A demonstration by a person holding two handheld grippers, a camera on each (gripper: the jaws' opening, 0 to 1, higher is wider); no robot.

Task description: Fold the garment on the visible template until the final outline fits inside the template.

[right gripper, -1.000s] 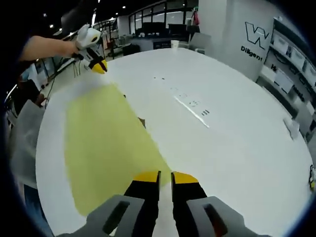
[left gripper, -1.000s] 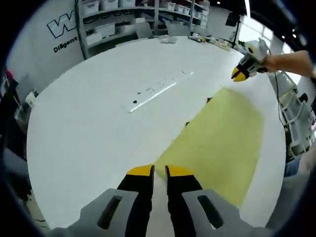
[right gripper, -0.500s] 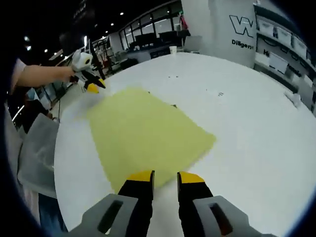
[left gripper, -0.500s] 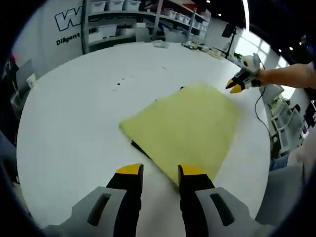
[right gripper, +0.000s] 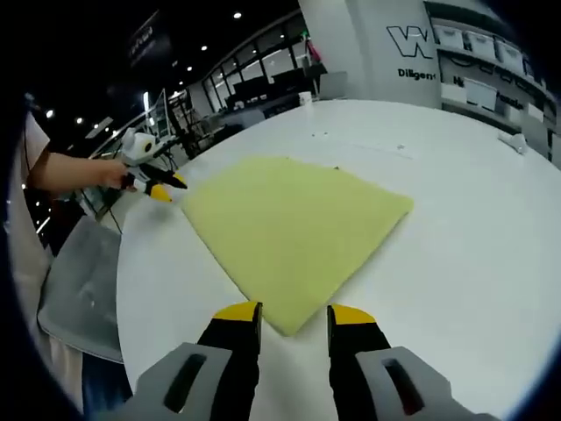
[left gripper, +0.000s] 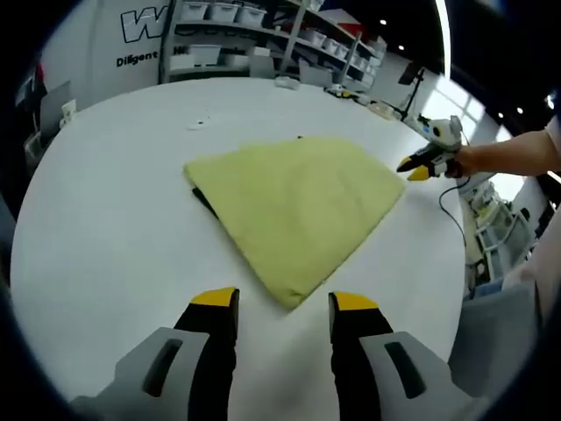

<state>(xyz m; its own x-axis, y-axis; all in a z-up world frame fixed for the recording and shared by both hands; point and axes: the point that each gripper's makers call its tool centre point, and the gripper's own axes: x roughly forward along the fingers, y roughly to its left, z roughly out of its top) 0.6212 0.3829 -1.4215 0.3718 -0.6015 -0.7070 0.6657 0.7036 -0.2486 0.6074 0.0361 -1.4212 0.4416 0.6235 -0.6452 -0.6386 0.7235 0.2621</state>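
Note:
A folded pale-yellow garment [left gripper: 298, 197] lies flat on the white table [left gripper: 105, 237]. A thin dark edge [left gripper: 204, 201] peeks out from under its left side. My left gripper [left gripper: 283, 303] hovers open just short of the garment's near corner, with nothing between the jaws. In the right gripper view the same garment [right gripper: 294, 228] points a corner at my right gripper [right gripper: 294, 314], which is also open and empty. Each gripper appears in the other's view, held by a hand beside a far corner of the garment: the right gripper [left gripper: 419, 164] and the left gripper [right gripper: 156, 187].
Bare white tabletop [right gripper: 473, 254] surrounds the garment. Shelves with bins [left gripper: 254, 26] stand behind the table, and small items [left gripper: 346, 91] lie along its far edge. A grey chair [right gripper: 79, 294] sits off the table's left rim, and a cup [right gripper: 306, 99] stands far back.
Both pairs of jaws have spread from nearly closed to wide apart. The garment's corners that sat at the tips now lie free on the table, and both views have drawn back.

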